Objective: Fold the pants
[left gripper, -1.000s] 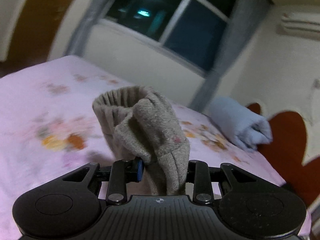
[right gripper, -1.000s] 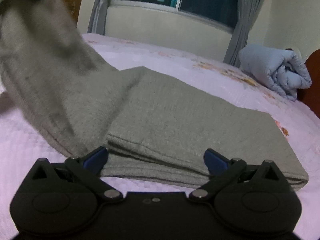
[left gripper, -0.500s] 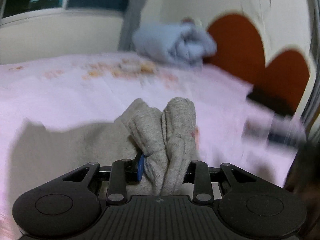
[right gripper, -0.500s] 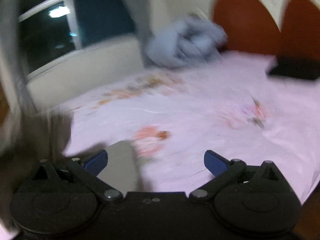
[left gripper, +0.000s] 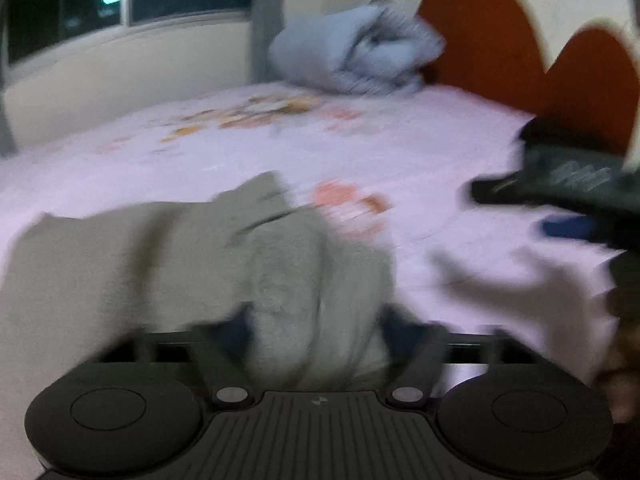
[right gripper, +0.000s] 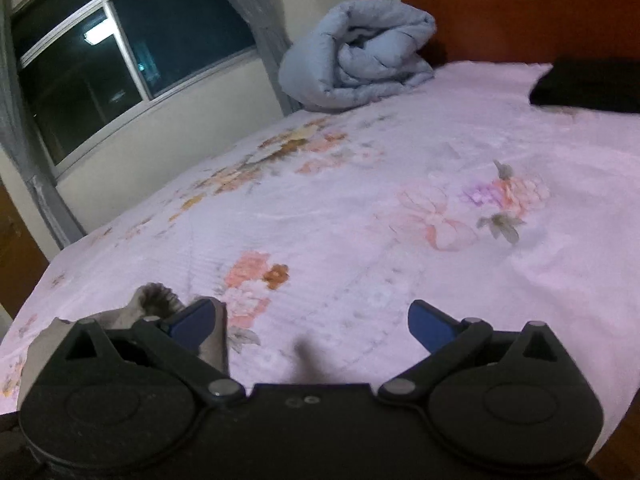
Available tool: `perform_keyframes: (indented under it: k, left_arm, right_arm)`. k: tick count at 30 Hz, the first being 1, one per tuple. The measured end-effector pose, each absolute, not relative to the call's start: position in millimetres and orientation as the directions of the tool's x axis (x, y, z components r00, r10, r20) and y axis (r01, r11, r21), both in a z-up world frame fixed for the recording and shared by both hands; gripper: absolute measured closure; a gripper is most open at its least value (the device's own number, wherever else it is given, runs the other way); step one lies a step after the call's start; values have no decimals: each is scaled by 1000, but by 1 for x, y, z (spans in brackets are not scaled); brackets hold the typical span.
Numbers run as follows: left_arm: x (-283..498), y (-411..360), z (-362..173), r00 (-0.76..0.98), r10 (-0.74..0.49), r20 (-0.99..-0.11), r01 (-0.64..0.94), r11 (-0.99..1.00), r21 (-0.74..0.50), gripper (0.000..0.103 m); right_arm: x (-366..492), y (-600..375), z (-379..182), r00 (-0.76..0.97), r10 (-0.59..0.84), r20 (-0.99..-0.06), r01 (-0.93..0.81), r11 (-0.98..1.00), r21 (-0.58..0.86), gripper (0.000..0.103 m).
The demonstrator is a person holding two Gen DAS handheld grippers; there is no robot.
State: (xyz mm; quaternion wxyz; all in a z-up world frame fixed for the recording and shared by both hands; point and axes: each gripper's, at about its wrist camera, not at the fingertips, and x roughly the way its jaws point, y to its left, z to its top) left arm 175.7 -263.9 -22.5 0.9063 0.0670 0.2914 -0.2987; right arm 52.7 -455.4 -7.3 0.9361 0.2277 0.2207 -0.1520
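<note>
The grey pants (left gripper: 140, 256) lie on the pink flowered sheet (left gripper: 360, 140), blurred by motion. A bunched end of them rises between the fingers of my left gripper (left gripper: 318, 320). Its jaws are opening and stand wider than the bunch, which still sits between them. In the right wrist view only a corner of the pants (right gripper: 156, 298) shows, beside the left finger. My right gripper (right gripper: 312, 320) is open over bare sheet (right gripper: 360, 200) with nothing between its blue pads. A dark blurred shape with a blue pad (left gripper: 564, 226) at the left wrist view's right edge looks like that gripper.
A rolled blue quilt (right gripper: 360, 56) lies at the head of the bed by the red headboard (left gripper: 480, 32). A black folded item (right gripper: 588, 84) rests at the far right of the bed. A window and grey curtain are behind. The bed edge runs along the left.
My left gripper swung across the bed and came down with the bunched pants, then its jaws widened. My right gripper swung away from the folded pants to bare sheet and stayed open.
</note>
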Motion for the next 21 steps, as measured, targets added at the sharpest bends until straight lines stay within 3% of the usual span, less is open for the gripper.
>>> perform_keyframes:
  k: [2, 6, 12, 16, 21]
  left_arm:
    - [158, -257, -15, 657, -539, -527, 590, 803, -84, 5]
    - [143, -223, -8, 680, -529, -508, 547, 827, -130, 4]
    - [145, -116, 0, 799, -372, -472, 323, 928, -185, 4]
    - [161, -47, -10, 825, -266, -498, 146, 953, -266, 4]
    - [180, 3, -38, 799, -259, -543, 29, 918, -395, 4]
  right_arm:
    - [52, -454, -7, 855, -183, -485, 382, 854, 353, 6]
    - [49, -453, -4, 853, -176, -491, 382, 851, 359, 6]
    - [49, -427, 10, 886, -53, -460, 259, 880, 397, 6]
    - [66, -402, 7, 870, 62, -489, 206, 855, 475, 9]
    - [89, -374, 1, 827, 77, -557, 238, 849, 471, 11]
